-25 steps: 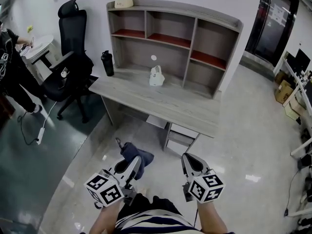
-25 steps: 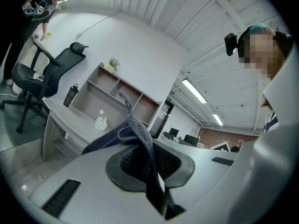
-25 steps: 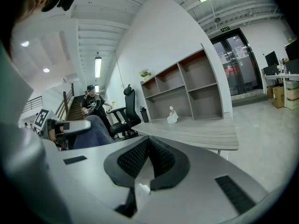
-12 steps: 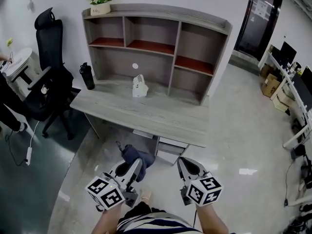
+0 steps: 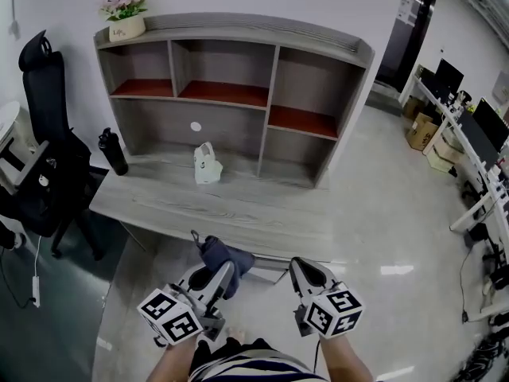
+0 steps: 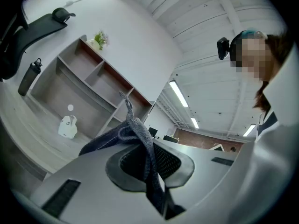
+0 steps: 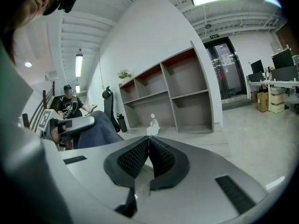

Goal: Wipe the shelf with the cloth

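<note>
A grey shelf unit with red-brown boards stands on a grey desk ahead of me. My left gripper is shut on a dark blue cloth that bunches up out of its jaws just short of the desk's front edge; the cloth also fills the left gripper view. My right gripper is beside it, shut and empty, its jaws pressed together in the right gripper view.
A small white bag-like object and a black bottle stand on the desk. A flower pot sits on top of the shelf. A black office chair is at the left, more desks and boxes at the right.
The desk and shelf have come closer and shifted left in the head view as I moved toward them. Both grippers keep their hold and pose.
</note>
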Tool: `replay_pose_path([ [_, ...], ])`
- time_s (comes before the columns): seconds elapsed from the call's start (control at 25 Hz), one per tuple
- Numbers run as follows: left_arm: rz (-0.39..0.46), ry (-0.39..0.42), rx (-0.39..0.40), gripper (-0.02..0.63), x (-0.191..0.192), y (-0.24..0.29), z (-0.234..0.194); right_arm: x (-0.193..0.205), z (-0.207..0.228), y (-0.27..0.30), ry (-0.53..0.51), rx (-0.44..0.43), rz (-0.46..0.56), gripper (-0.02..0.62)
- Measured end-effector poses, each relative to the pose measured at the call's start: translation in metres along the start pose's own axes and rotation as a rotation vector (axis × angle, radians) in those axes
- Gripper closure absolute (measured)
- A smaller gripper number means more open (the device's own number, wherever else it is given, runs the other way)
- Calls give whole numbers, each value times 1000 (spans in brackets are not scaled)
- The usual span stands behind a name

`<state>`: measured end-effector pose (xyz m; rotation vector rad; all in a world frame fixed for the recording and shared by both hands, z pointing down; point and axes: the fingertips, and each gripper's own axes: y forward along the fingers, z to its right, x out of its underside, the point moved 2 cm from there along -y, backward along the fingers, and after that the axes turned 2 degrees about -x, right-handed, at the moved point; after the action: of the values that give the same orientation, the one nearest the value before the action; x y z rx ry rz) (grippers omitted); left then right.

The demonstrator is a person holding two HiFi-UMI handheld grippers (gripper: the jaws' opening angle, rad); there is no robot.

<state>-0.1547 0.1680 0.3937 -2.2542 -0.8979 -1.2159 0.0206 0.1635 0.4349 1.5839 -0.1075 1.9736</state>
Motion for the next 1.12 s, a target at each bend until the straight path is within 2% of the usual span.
replay_pose_path([
  [0.24,14,-47,101,571,-11,37,-12,-18,21,15,19,67,32,569],
  [0.4,-13,-16,132,571,-14,67,-10,-30,41,17,20,104,56,569],
  [0.56,-47,30,132,571,-14,100,-8,-45,72,24,30,117,90,569],
  [0.76,-39,98,104,571,-19,148,-15,-64,107,49,20,62,111,569],
  [1.12,-17,115,46,571,-26,238,-15,-101,171,76,-2,-46,88,569],
])
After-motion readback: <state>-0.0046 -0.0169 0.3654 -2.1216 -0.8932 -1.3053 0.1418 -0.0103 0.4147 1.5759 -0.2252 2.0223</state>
